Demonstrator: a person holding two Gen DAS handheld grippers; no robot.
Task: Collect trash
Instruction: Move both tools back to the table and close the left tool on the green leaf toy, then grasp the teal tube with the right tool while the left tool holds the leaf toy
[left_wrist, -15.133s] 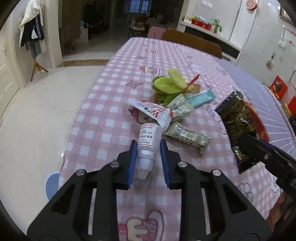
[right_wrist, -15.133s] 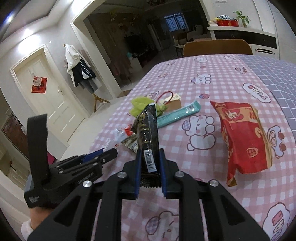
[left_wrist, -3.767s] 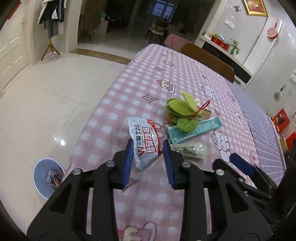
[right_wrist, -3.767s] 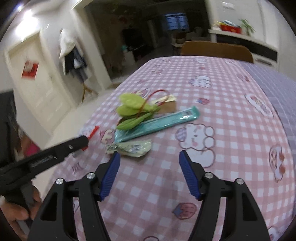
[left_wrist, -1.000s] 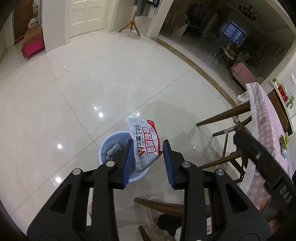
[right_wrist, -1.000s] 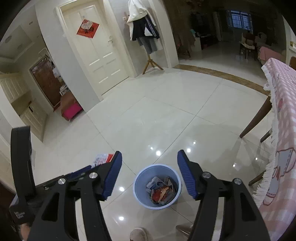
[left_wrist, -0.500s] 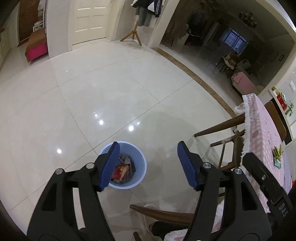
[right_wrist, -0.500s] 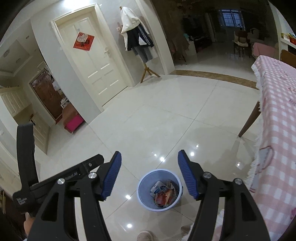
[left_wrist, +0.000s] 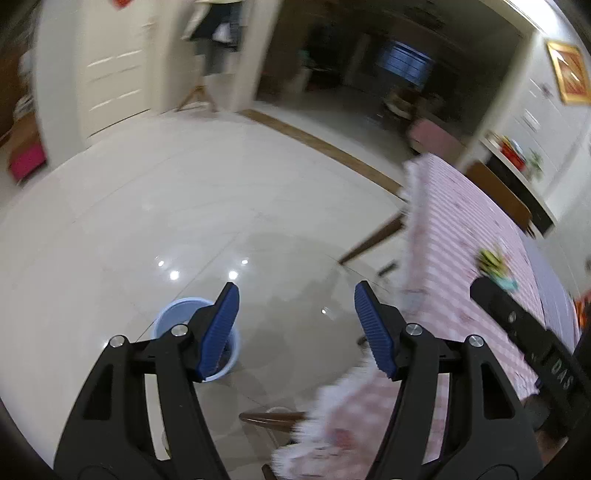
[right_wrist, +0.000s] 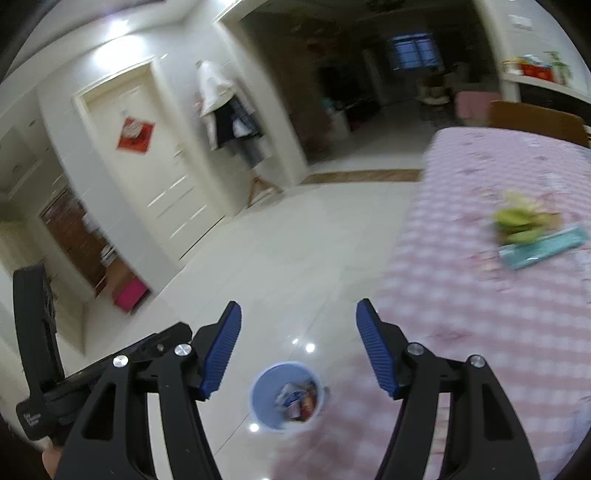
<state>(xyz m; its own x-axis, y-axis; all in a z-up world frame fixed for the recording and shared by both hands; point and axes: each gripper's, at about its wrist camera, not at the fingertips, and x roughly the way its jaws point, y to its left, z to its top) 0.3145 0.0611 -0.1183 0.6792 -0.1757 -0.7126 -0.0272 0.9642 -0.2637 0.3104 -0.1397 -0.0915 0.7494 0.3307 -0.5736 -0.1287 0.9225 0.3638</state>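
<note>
A light blue trash bin (right_wrist: 286, 396) stands on the floor beside the table and holds several wrappers. In the left wrist view the bin (left_wrist: 173, 314) is partly hidden behind my left finger. My left gripper (left_wrist: 295, 328) is open and empty above the floor. My right gripper (right_wrist: 297, 347) is open and empty above the bin. On the pink checked tablecloth (right_wrist: 480, 314) lie green leaves (right_wrist: 524, 221) and a teal wrapper (right_wrist: 543, 253). Both views are blurred by motion.
A white door (right_wrist: 147, 177) with a red sign and a coat stand (right_wrist: 229, 114) are at the back left. A wooden chair (right_wrist: 535, 118) stands at the table's far end. Chair legs (left_wrist: 373, 240) show under the table edge.
Both grippers have swung right, from the bin toward the table. The wrapper my left gripper held one second ago was let go half a second ago; both stay open.
</note>
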